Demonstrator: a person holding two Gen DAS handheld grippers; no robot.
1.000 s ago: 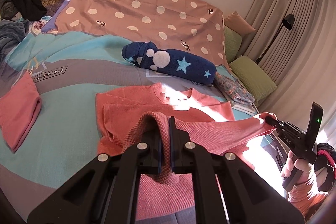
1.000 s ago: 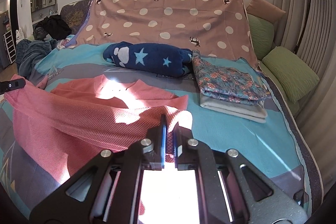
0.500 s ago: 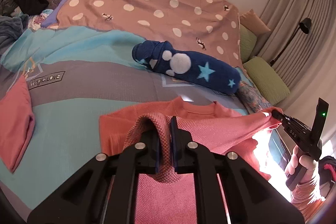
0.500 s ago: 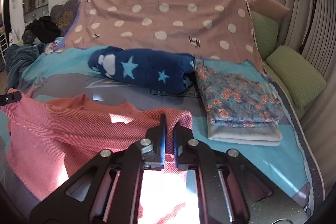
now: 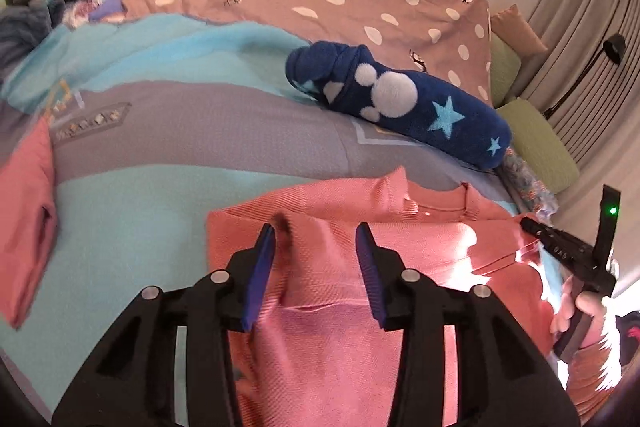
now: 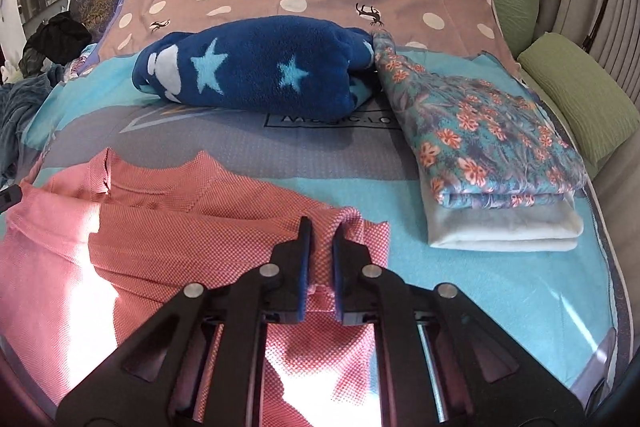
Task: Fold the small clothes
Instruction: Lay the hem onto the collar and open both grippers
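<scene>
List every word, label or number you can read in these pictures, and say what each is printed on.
"Magic Lo...": boxed label on the bedspread, end partly hidden and blurred, reading uncertain.
Boxed label on the bedspread, left wrist view: too blurred to read.
Marking on the right hand-held gripper: too small to read.

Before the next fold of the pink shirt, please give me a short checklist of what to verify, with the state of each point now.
1. Left gripper open, off the pink shirt: ok, fingers spread.
2. Right gripper released: not ok, its fingers pinch a fold of cloth.
3. Shirt lies flat on the bed: not ok, a ridge stands at the right gripper.
4. Collar on the far side: ok.
5. Shirt clear of the blue blanket and the flowered cloth: ok, apart.
6. Lower hem even: cannot tell, hidden.
</scene>
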